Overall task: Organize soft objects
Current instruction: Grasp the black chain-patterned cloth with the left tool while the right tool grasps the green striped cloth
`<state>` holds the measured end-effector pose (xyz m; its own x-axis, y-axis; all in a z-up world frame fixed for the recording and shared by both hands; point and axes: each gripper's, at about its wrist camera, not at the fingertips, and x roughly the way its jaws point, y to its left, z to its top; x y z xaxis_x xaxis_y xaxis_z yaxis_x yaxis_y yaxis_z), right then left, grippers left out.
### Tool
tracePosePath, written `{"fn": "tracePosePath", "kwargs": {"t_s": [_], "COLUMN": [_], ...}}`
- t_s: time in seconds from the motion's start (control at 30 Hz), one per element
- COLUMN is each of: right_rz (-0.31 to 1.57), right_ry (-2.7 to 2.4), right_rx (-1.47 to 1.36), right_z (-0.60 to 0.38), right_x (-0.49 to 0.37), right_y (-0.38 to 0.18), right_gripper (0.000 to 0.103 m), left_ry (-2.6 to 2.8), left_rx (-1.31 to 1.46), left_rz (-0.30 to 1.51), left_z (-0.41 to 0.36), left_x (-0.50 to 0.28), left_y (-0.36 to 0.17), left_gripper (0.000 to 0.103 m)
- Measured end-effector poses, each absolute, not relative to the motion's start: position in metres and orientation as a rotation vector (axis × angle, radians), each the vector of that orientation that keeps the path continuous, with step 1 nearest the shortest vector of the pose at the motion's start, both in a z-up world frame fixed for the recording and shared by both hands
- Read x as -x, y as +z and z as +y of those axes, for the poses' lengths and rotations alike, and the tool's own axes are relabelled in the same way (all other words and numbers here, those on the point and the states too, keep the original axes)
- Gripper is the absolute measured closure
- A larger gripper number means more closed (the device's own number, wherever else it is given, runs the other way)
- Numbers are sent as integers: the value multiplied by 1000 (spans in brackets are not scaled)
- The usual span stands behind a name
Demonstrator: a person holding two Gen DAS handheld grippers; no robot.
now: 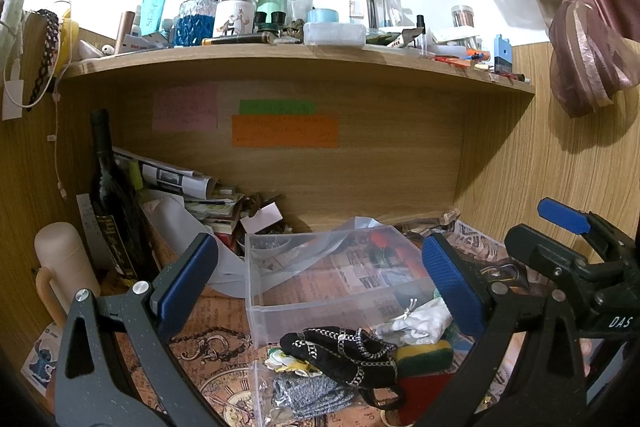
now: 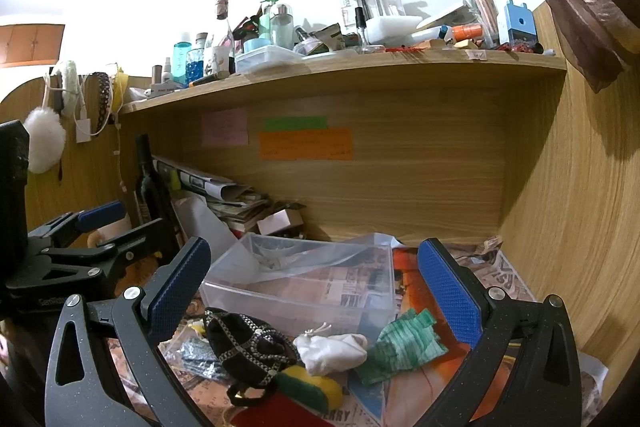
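The left hand-held gripper hangs over the table with its jaws spread wide, holding nothing and touching nothing; its blue pads frame a clear plastic bin. To its left stand a beige flask and a dark wine bottle. Just in front of the bin lies the heap of soft things: a grey knitted piece in a clear bag nearest the camera, a black pouch with silver chain trim on top of it, a white cloth bundle to the right, and a yellow-and-green sponge beside the pouch.

The right hand-held gripper is likewise wide open and empty, its pads well apart above the same heap. From this view the black pouch sits at the left, the sponge under its edge, the white bundle in the middle, and a green striped cloth at the right, touching the bundle. The bin lies just behind them, with a loose plastic bag draped inside. The left tool shows at the far left.
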<state>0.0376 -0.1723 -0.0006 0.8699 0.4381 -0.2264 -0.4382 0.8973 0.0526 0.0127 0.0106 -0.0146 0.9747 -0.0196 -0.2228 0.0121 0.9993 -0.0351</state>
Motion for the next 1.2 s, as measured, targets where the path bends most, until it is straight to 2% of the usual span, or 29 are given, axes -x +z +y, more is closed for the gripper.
{"fn": "tracePosePath", "kwargs": {"t_s": [0.3,0.4,0.63,0.87,1.03,1.13,1.2], "right_rz": [335,376,487,604,691,746,772], "right_ry": [446,431,381,333,304,306,305], "right_rx": [25,31,25,6,0,-20,-25], "right_z": [-180,-185,-200,-216,-226,-232,-234], "right_x": [-53,-58,-72,-97,-126,-142,-149], "right_y": [-26,-36,-62,-88,-101,-109,-114], "right_gripper": [0,1,5,12,19,25,34], "left_ry": [-51,-58,-108,-131,-154,-171,-164], "left_rx": [30,13,58,105,157,185,180], "left_rz": [332,406,583,681,779,813,809], "left_z": [13,13,18,27,36,39,39], "left_x": [-24,-32,-56,-80,-101,-107,-106], "left_y": [-37,-52,-89,-106,-118,-126,-126], "left_gripper": [0,11,16,23,39,43,48]}}
